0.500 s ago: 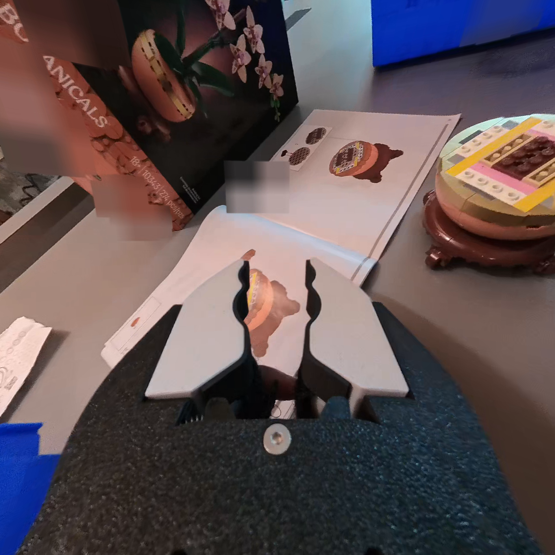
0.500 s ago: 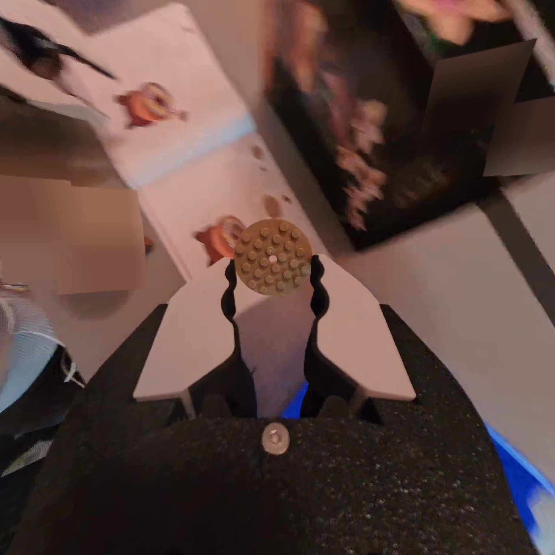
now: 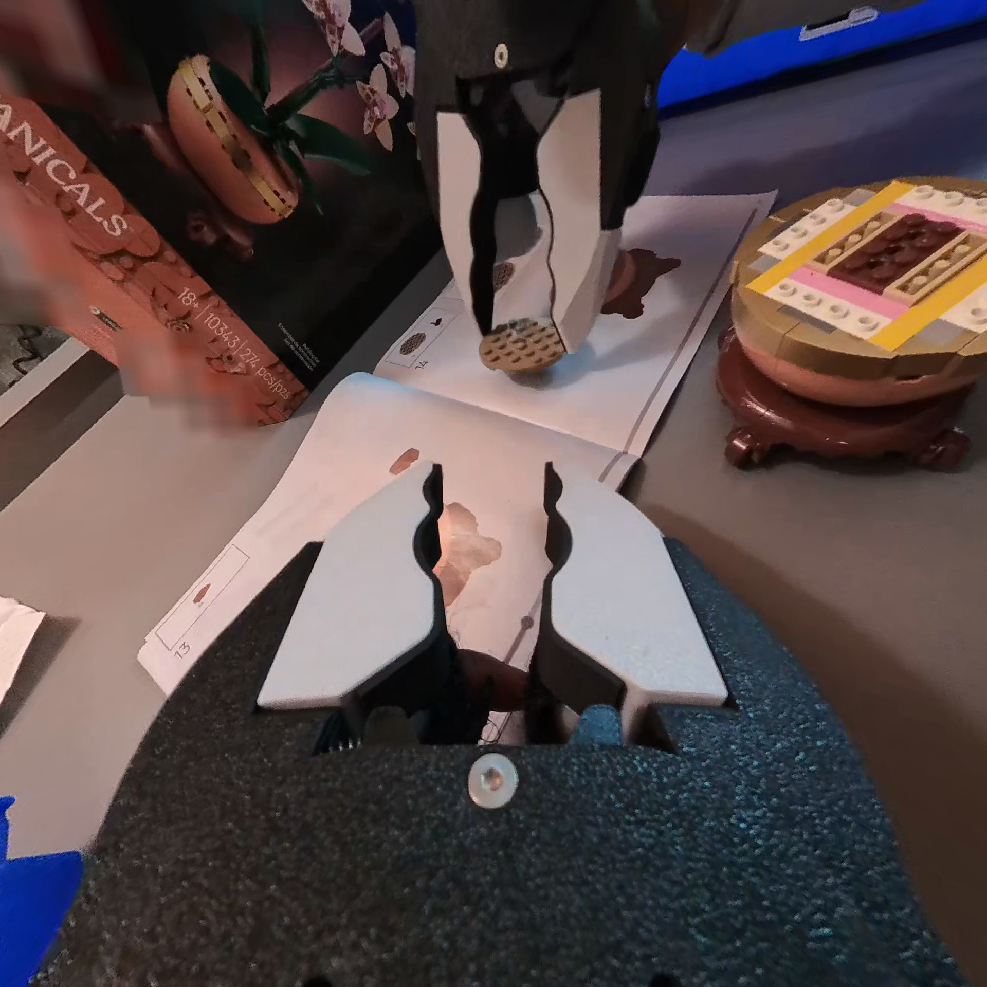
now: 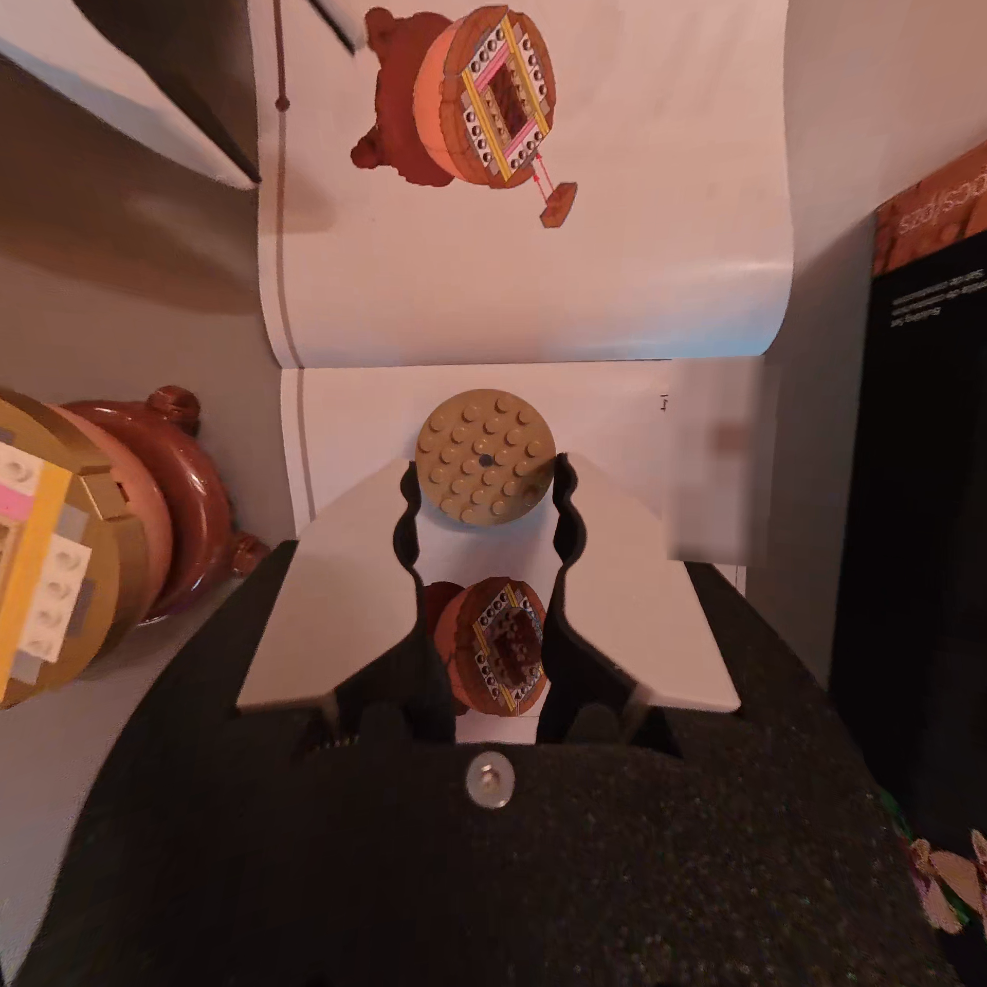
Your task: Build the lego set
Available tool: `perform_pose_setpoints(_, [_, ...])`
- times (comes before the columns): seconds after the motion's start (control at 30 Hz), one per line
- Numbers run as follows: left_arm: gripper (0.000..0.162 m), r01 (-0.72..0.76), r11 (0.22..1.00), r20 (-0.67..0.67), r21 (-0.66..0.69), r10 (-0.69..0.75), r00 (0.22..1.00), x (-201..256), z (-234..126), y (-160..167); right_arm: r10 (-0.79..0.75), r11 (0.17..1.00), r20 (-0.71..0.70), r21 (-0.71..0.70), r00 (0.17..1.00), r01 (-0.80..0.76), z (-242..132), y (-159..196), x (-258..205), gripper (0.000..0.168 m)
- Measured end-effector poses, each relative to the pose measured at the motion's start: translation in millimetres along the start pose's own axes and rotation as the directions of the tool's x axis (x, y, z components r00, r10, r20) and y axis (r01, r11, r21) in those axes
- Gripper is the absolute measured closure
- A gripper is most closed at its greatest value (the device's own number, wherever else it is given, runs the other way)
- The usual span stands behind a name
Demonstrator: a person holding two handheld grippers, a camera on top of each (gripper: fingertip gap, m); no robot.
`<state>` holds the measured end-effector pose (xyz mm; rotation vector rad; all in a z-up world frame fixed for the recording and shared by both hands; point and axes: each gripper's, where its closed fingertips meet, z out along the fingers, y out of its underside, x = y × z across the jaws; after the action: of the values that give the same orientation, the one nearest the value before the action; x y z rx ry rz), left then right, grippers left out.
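My right gripper (image 4: 485,464) is shut on a round tan studded plate (image 4: 485,458), studs facing the camera, held low over the open instruction booklet (image 4: 534,294). In the left wrist view the right gripper (image 3: 521,331) reaches down from above with the plate (image 3: 521,347) at its tips, just above the far page. The half-built pot model (image 3: 865,299) on its brown stand sits right of the booklet; it also shows in the right wrist view (image 4: 80,534). My left gripper (image 3: 494,470) is open and empty above the booklet's near page (image 3: 374,480).
The set's box (image 3: 213,213) stands behind the booklet on the left, and shows at the right in the right wrist view (image 4: 929,480). A blue object (image 3: 801,64) is at the back, another blue thing (image 3: 32,908) at the near left, and white paper (image 3: 16,641) at the left edge.
My right gripper has swung down over the booklet with the tan plate and now shows in the left wrist view. My left gripper has hardly moved.
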<state>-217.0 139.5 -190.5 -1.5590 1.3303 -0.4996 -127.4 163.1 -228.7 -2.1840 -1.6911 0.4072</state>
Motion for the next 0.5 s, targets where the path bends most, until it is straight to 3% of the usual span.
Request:
perform_pose_setpoints(0.1, [0.126,0.026,1.000,0.001,0.011,-0.026,1.000,-3,2,0,-0.002,1.000,-0.006,0.016,1.000,0.002,6,2,0,0.118])
perform_pose_setpoints(0.13, [0.126,0.028,1.000,-0.002,0.011,-0.028,1.000,-3,4,0,0.011,1.000,-0.018,0.026,1.000,-0.010,6,2,2,0.105])
perform_pose_setpoints(0.27, [0.127,0.030,1.000,-0.039,0.004,-0.029,0.999,1,7,-2,0.064,0.985,-0.083,0.163,0.995,-0.050,-19,-9,5,0.091])
perform_pose_setpoints(0.37, [0.127,0.122,0.991,-0.063,0.056,-0.119,0.991,-1,7,-11,0.143,0.932,-0.185,0.355,0.972,-0.070,-73,-16,7,0.089])
perform_pose_setpoints(0.43, [0.122,0.227,0.966,-0.085,0.124,-0.217,0.972,-5,5,-22,0.229,0.853,-0.252,0.518,0.940,-0.069,-123,-14,8,0.081])
perform_pose_setpoints(0.5, [0.095,0.299,0.932,-0.129,0.204,-0.277,0.952,-9,0,-36,0.315,0.742,-0.296,0.669,0.901,-0.040,-177,-4,4,0.070])
